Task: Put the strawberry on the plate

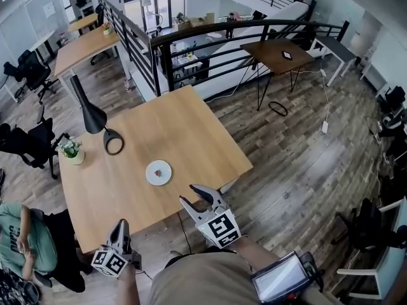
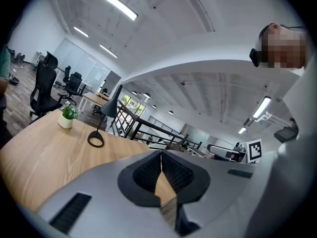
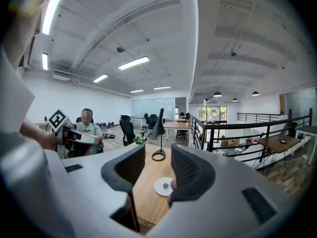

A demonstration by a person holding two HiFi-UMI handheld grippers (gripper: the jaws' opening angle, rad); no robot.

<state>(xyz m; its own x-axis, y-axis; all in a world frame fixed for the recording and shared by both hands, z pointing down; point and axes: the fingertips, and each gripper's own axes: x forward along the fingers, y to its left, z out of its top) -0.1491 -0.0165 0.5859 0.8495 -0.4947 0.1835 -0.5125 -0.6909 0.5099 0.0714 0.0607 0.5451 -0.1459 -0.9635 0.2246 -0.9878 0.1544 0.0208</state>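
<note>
The strawberry [image 1: 159,171] lies on the small white plate [image 1: 152,178], a little left of centre in the head view, on the near half of the wooden surface [image 1: 191,126]. As far as these views show, the job looks finished: the fruit rests on the plate, nothing is touching it, and no other strawberry can be seen anywhere on the wood.

The right gripper [image 1: 193,195] hovers at the near edge of the surface, lower centre of the head view, well apart from the plate. Its fingers [image 3: 130,170] stand wide open with nothing held. In the right gripper view, the plate and its red fruit show through the gap between them, farther off on the wood.

The left gripper [image 1: 121,224] is at the lower left of the head view, just off the near edge. Its fingers [image 2: 148,175] are pressed together at the tips and hold nothing; only a sliver of wood shows behind them.

A black lamp [image 1: 91,114] and a small potted plant [image 1: 71,150] stand at the left side of the surface, clear of the plate.

By my judgement, nothing of the placing is left to do. If anything remains, it is only to keep both tools away from the plate.
</note>
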